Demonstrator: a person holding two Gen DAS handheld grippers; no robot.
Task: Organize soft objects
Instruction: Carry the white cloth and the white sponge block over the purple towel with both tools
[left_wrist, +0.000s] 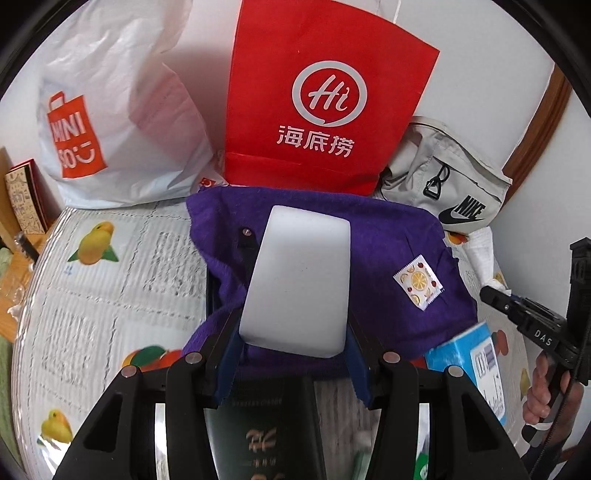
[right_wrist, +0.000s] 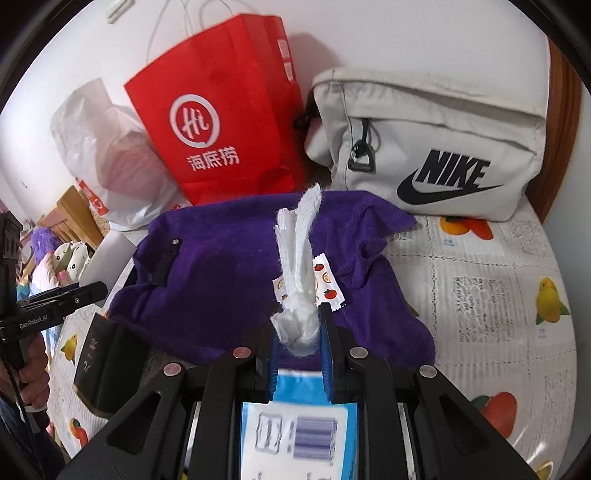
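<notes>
A purple sweater (left_wrist: 388, 251) lies on the fruit-print tablecloth (left_wrist: 110, 280); it also shows in the right wrist view (right_wrist: 221, 273). My left gripper (left_wrist: 293, 354) is shut on a white sponge block (left_wrist: 299, 280) held above the sweater. My right gripper (right_wrist: 298, 328) is shut on a twisted white tissue (right_wrist: 297, 258) over the sweater. A small fruit-print packet (left_wrist: 418, 284) lies on the sweater, partly hidden behind the tissue in the right wrist view (right_wrist: 328, 284). The right gripper's body (left_wrist: 532, 321) shows at the right edge of the left wrist view.
A red paper bag (left_wrist: 321, 107), a white plastic shopping bag (left_wrist: 110, 122) and a grey Nike pouch (right_wrist: 436, 147) stand along the back wall. A blue box (right_wrist: 295, 428) sits under my right gripper, a dark box (left_wrist: 258, 428) under the left.
</notes>
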